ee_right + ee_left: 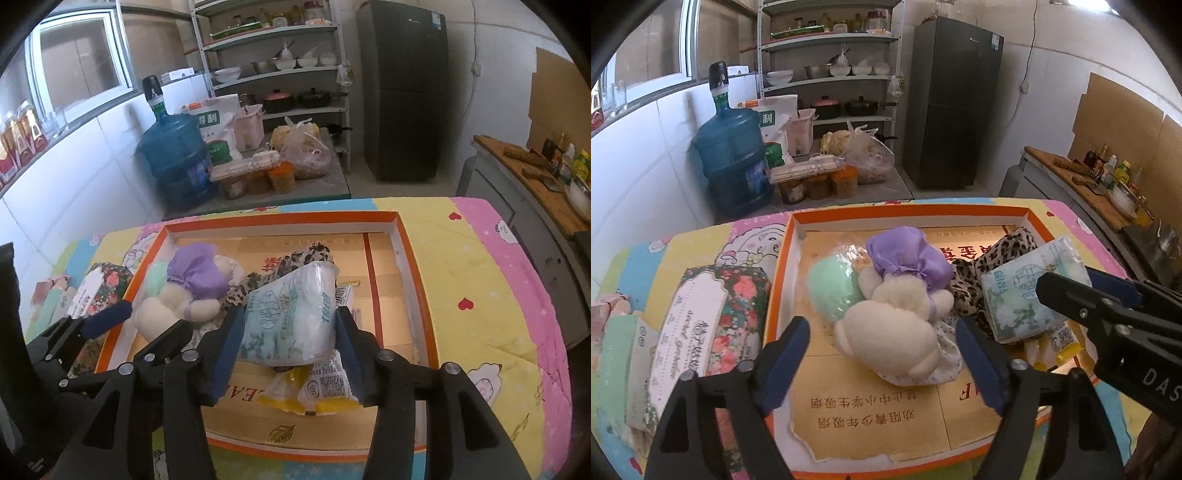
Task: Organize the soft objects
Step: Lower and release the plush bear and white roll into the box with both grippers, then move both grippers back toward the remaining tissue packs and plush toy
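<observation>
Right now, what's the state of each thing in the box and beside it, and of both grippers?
Orange box: open, on the table.
Plush toy: lying in the box, not gripped.
Left gripper: open, fingers either side of the toy.
Tissue pack: tilted, propped on other items, between the right gripper's fingers.
Right gripper: grip unclear.
Leopard cloth: crumpled in the box.
Floral tissue pack: outside the box, on the table.

White tiled walls, metal shelving (831, 74), dark fridge (955, 99), perhaps daylight.
</observation>
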Tool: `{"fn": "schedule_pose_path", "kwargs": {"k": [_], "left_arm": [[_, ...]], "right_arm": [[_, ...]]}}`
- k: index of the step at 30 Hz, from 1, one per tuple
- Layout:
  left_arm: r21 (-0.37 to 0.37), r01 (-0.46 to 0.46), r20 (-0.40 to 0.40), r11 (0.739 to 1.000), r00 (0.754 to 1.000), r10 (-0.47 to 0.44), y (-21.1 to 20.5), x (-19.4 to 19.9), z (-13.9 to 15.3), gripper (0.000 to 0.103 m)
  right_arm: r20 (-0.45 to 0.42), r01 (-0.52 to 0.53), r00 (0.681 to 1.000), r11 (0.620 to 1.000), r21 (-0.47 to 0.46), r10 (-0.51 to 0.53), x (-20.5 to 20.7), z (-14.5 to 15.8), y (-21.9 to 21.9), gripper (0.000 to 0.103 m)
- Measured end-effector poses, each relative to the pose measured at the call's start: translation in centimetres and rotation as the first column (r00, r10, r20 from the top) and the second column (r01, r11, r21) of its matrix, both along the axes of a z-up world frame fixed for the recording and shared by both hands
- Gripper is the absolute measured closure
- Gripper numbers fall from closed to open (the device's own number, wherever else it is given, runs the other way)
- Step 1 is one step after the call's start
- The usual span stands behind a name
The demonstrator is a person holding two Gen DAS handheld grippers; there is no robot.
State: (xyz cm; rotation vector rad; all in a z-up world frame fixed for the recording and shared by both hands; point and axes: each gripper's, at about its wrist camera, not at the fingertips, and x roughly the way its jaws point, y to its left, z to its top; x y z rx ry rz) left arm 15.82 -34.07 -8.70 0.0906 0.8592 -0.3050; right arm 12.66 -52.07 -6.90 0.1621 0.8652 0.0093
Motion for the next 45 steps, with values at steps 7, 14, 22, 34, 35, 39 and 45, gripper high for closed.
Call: {"fn": "schedule_pose_path", "kwargs": {"k": [7,14,22,34,35,39,45], "left_arm": [[-0.012,-0.007,0.042,1.0,0.999,0.008,0.8,-1.2,1.9,0.015],[-0.027,-0.011,0.08,1.0,0.997,0.013,2.3,-2.4,3.8,0.014],[-0.035,-0.044,0.114,0.998,0.992,0.048,5.0,-3.8,5.8,0.014],[-0.045,-0.129,0.134,0.991,0.982,0.134,12.8,-6.0,7.9,0.013],[-0.046,-0.138,0.133,0.989,0.981,0.144,13.6,-6.2,8.0,0.013],[-0.035,-0.177,0.143,0.984,0.973,0.18,16.2,-6.8,8.3,0.013],[-0.034,-0.213,0.148,0.976,0.965,0.216,20.1,-7.5,8.4,0.013]], "right_arm": [[0.019,0.018,1.0,1.0,-0.016,-0.018,-1.0,1.4,0.4,0.05],[0.038,0.039,0.999,0.999,-0.033,-0.038,-2.2,2.8,1.1,0.046],[0.066,0.055,0.996,0.997,-0.045,-0.052,-3.6,4.8,2.9,0.044],[0.108,0.017,0.994,0.998,-0.056,-0.011,-5.9,7.4,9.6,0.044],[0.111,0.013,0.994,0.998,-0.056,-0.006,-6.0,7.5,10.1,0.044],[0.12,-0.014,0.992,0.998,-0.062,0.021,-6.5,8.1,12.9,0.044],[0.126,-0.051,0.99,0.996,-0.07,0.06,-7.1,8.5,17.0,0.044]]}}
